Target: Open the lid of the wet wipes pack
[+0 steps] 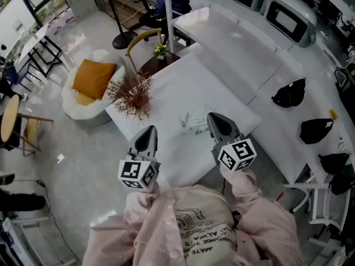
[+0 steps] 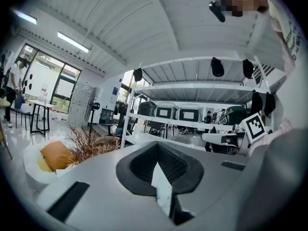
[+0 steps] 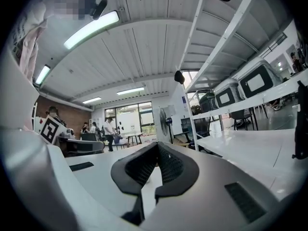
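Left claw (image 1: 148, 131), right claw (image 1: 215, 118) both pressed together, empty, above tabletop (image 1: 183, 87). Wet wipes pack (image 1: 192, 124) between them, 9 o'clock of right claw. Pin pack with your left, hook lid edge with right tip.

From my feed I look down on a white desk (image 1: 188, 87) standing on a glossy pale grey floor (image 1: 72, 154). At its far left corner a spray of dried reddish branches (image 1: 132, 96) spreads out, and beyond that sits a white armchair (image 1: 75, 101) with an orange cushion (image 1: 93, 77). A wooden chair (image 1: 145, 37) stands behind the desk, and a round wooden stool (image 1: 10, 118) is at the left edge. To my right runs a second white table (image 1: 277, 71) with black bags (image 1: 289, 93) on it. White shelving (image 2: 192, 85) rises at the far side. I see a white panelled ceiling (image 3: 144, 57) with a lit strip lamp (image 3: 91, 29), tall windows (image 3: 127, 117), a brick wall (image 3: 48, 105) and a standing fan (image 3: 165, 119).
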The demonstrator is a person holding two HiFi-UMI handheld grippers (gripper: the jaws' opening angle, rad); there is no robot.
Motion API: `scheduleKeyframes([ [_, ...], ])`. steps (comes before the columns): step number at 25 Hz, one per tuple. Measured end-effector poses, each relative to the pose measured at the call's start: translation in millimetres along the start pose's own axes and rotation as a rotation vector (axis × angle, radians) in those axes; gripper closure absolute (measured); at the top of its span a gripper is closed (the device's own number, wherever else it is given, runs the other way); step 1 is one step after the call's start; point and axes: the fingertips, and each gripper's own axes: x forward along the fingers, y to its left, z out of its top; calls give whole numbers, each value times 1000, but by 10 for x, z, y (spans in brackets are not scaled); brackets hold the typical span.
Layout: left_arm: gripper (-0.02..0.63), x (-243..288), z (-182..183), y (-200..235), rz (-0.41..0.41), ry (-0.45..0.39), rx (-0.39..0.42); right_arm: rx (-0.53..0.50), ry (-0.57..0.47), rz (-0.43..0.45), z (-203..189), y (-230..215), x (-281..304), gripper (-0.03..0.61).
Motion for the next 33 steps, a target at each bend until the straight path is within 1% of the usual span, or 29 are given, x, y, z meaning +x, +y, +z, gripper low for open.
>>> scheduleKeyframes([
  [6,615,24,108,23,7,-19,13,1,-17,-5,67,-14,-71,578],
  [13,614,50,112,35,24,-10,25,0,-16,-20,95,-98,-114,578],
  [17,615,75,85,23,27,1,40,4,-15,-23,92,-138,-120,578],
  [33,614,130,-31,-9,34,25,29,-6,-13,-40,31,-225,-205,578],
])
